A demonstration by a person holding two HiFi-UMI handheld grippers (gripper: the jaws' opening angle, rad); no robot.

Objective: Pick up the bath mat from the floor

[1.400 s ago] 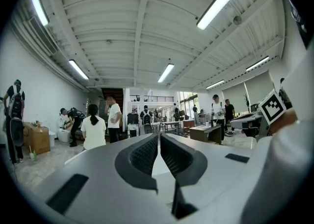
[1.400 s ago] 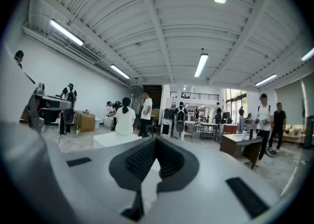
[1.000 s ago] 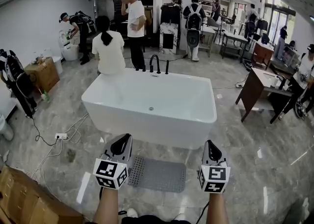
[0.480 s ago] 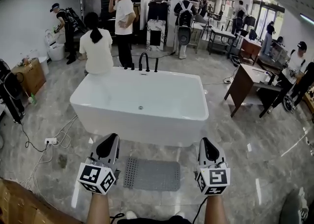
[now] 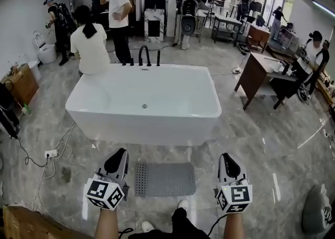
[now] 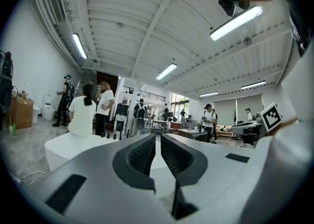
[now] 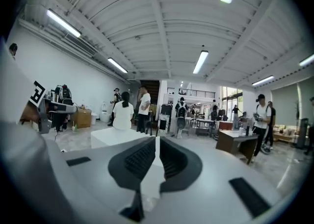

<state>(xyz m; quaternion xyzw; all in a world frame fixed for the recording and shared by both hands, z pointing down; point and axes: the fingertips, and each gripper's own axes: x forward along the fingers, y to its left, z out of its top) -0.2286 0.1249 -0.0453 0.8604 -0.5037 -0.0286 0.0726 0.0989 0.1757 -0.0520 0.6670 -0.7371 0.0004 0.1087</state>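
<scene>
Head view, looking steeply down.

Grey rectangular rubber bath mat [image 5: 165, 179], with a dotted texture that is denser along its left end, lies flat on the grey marbled tile floor [image 5: 272, 143]. Its long axis runs left to right across the view, parallel to the near wall of the white freestanding rectangular bathtub [image 5: 141, 101]. The far long edge is near the tub's base with a strip of bare floor between them. The near long edge is just beside the wearer's white shoe [image 5: 182, 204].

Left gripper [image 5: 118, 154] is grey with a black inner face and a marker cube at its rear. It points away toward the tub. Its fingertips show just left of the mat's left short edge. Right gripper [image 5: 227, 158] points the same way and stands well to the right of the mat's right short edge, with bare tile between. The mat therefore sits between the two grippers and nearer the left one. Neither gripper touches it.

Left gripper view: left gripper [image 6: 158, 140] has its black ribbed pads drawn together with only a sliver between them, and nothing is held. It looks level across the room at the tub and the people beyond.

Right gripper view: right gripper [image 7: 157, 142] has its pads likewise closed on nothing. The tub is straight ahead and a brown wooden desk [image 7: 235, 142] stands to the right.

A person in a white shirt [image 5: 90, 49] sits on the tub's far rim.
</scene>
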